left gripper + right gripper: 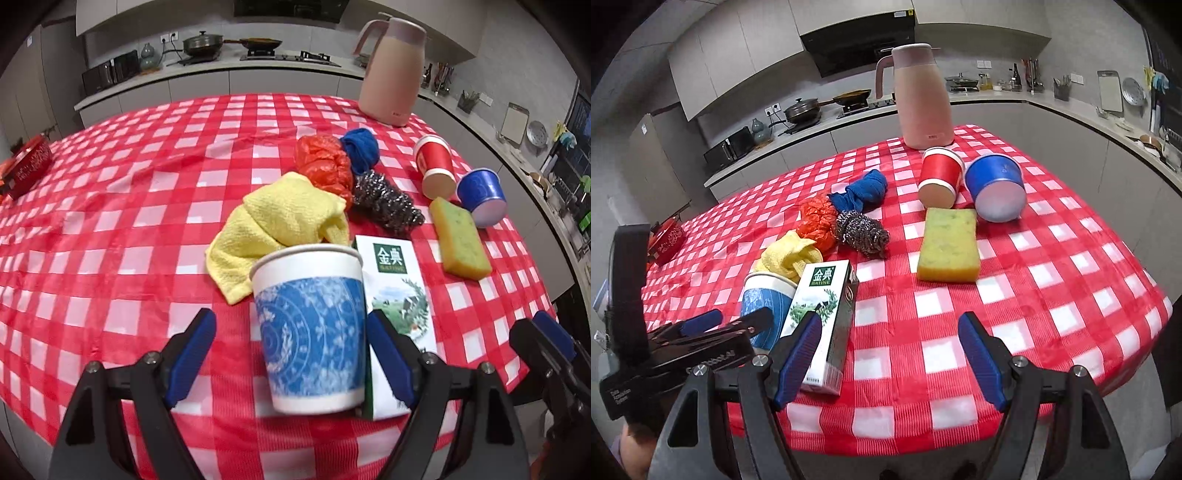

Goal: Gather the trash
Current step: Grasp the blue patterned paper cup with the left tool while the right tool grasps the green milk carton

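Surface (1052, 295): covered in red-and-white check cloth, bearing all items below.

Jug (923, 99): pink, upright at the far edge.

Left gripper (291, 354): jaws stood wide either side of the patterned cup; pads not seen pressing on it.

Right gripper (890, 354): jaws stood apart over bare cloth, nothing between them; left pad just in front of the carton.

Carton (827, 314): white and green, upright near the front edge, touching the patterned cup.

Patterned cup (310, 325): blue and white, upright.

Sponge (949, 243): yellow, lying flat, mid-surface.

Yellow cloth (280, 229): bunched behind the patterned cup.

Blue cup (993, 184) and red cup (940, 177): both tipped over, side by side beyond the sponge.

Orange bag (325, 166), scourer (384, 203), blue cloth (360, 147): clustered together, touching.
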The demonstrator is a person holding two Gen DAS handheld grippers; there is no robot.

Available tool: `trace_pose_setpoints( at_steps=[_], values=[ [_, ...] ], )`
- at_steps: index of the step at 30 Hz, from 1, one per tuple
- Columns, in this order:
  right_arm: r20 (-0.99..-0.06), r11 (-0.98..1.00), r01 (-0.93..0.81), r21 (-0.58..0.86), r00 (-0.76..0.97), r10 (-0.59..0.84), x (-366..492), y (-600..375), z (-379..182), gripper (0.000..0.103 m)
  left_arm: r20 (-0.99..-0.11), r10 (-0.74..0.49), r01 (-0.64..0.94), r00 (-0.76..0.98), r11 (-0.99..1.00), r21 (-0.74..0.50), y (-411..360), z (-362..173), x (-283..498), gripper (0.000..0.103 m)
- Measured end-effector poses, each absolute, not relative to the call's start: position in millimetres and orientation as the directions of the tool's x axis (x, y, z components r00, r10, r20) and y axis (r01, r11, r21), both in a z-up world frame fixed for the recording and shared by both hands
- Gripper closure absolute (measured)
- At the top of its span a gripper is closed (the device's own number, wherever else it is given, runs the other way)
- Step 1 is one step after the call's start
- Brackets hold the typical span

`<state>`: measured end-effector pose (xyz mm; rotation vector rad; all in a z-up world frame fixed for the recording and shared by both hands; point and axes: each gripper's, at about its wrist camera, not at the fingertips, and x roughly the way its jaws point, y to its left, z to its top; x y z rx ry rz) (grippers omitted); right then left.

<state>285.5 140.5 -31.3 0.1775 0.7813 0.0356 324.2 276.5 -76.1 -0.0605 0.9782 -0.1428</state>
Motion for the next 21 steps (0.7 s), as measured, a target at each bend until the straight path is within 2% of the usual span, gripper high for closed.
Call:
trace_pose_setpoints(
  at_steps=[17, 21],
  values=[
    [-0.730, 0.985, -0.019, 0.171, 0.669, 0.139, 313.0, 178.6, -54.4, 0.025, -0.812, -0.151, 0.071, 0.563, 0.988, -0.135, 313.5, -88.0, 329.1, 0.019],
    [-0.736, 0.985, -0.037, 0.170, 0.659, 0.152, 317.7, 194.2, -60.2, 0.025, -0.808, -0.152, 0.066, 0.569, 0.988, -0.139, 328.4, -89.8, 326.1, 0.028]
  ],
)
